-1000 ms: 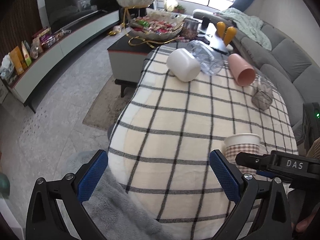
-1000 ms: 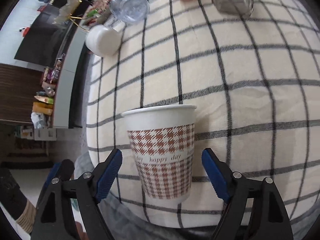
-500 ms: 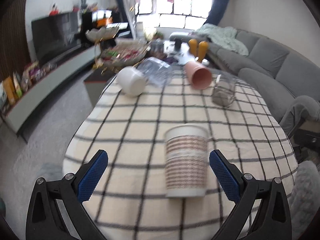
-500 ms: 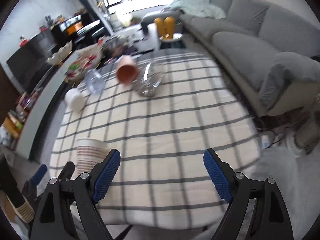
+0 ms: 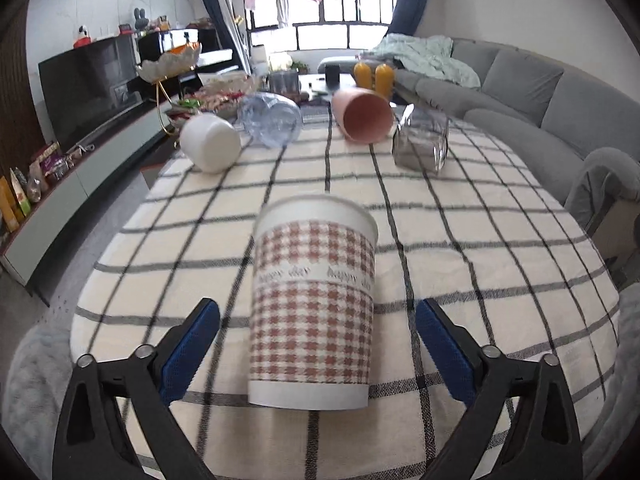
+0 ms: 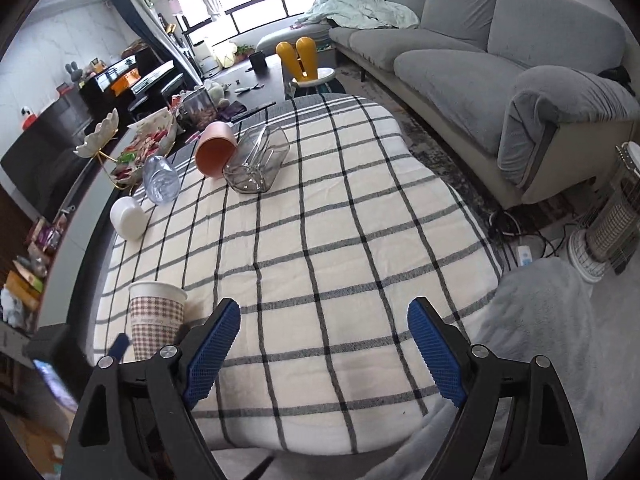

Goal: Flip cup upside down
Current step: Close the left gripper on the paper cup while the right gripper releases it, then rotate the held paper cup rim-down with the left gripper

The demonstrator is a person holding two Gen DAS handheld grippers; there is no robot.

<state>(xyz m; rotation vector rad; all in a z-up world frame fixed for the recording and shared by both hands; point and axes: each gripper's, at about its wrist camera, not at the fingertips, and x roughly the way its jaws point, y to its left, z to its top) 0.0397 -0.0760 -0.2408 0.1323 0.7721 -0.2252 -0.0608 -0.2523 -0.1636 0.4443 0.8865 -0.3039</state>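
A paper cup with a red houndstooth print stands upright, mouth up, near the front of the checked tablecloth. My left gripper is open, with the cup's lower half between its blue pads, not touching. In the right wrist view the cup stands at the left, beside my open, empty right gripper, which hovers over the cloth's front edge.
At the far end lie a white cup, a clear plastic cup, a pink cup and a glass jar, all on their sides. A grey sofa stands to the right and a low TV unit to the left.
My left gripper has swung in and moved forward until the paper cup sits between its pads. My right gripper has pulled away from the cup to the right and back.
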